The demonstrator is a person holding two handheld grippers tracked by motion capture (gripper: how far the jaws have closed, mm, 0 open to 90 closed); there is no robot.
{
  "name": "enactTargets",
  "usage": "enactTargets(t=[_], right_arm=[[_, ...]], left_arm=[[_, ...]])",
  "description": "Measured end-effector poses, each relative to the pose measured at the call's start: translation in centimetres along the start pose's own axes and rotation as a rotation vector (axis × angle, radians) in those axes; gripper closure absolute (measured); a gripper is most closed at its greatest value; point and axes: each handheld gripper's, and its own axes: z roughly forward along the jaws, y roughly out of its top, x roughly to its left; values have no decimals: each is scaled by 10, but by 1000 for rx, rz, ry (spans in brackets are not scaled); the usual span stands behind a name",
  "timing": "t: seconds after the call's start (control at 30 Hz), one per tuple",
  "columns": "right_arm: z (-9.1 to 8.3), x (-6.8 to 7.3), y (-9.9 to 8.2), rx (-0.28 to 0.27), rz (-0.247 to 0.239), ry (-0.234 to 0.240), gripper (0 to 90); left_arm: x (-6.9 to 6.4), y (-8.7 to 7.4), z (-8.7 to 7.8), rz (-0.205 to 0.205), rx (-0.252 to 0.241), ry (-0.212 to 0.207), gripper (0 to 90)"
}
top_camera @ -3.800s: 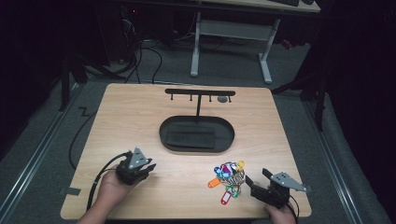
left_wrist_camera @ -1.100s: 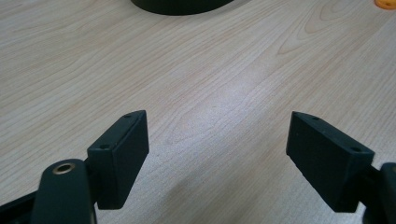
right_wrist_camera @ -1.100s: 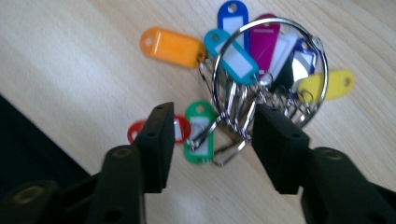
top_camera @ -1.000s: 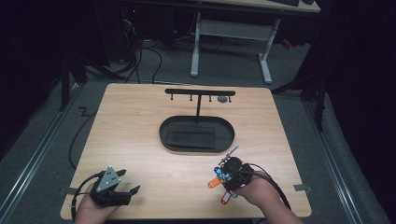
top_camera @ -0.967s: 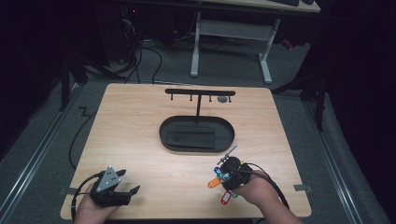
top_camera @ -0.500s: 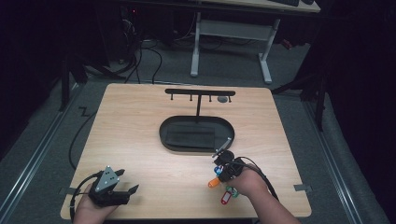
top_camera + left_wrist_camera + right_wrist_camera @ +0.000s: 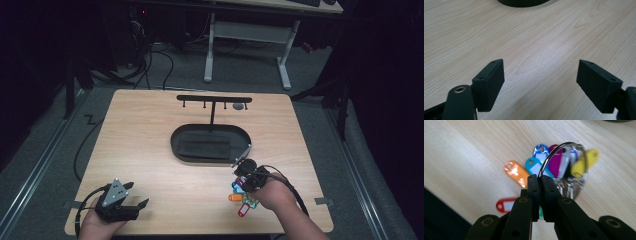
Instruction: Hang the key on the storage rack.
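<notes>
- The right gripper (image 7: 539,178) has just been closing its jaws, and they are now clamped on the metal key ring (image 7: 554,152), which arcs up from between the tips.
- The coloured key tags (image 7: 534,165) hang from the ring, fanned over the tabletop (image 7: 474,150) just beyond the jaws.
- In the high view, the bunch lies at the near right, just beside the black tray (image 7: 180,150).
- The left gripper (image 7: 540,82) rests over bare wood, jaws wide apart.

place: looking like a lab or test room
table: a small wooden table (image 7: 150,150) is standing alone on grey carpet (image 7: 40,165)
wires: black cables (image 7: 150,55) are lying on the floor
behind: metal desk legs (image 7: 210,50) are standing in the dark
light: only the table is being lit
</notes>
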Motion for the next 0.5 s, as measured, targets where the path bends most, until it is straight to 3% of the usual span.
enactTargets(t=[0.5], right_arm=[[-72, -14, -11, -33, -17, -67, 878]], left_arm=[[0, -1, 1, 10, 8, 5, 233]])
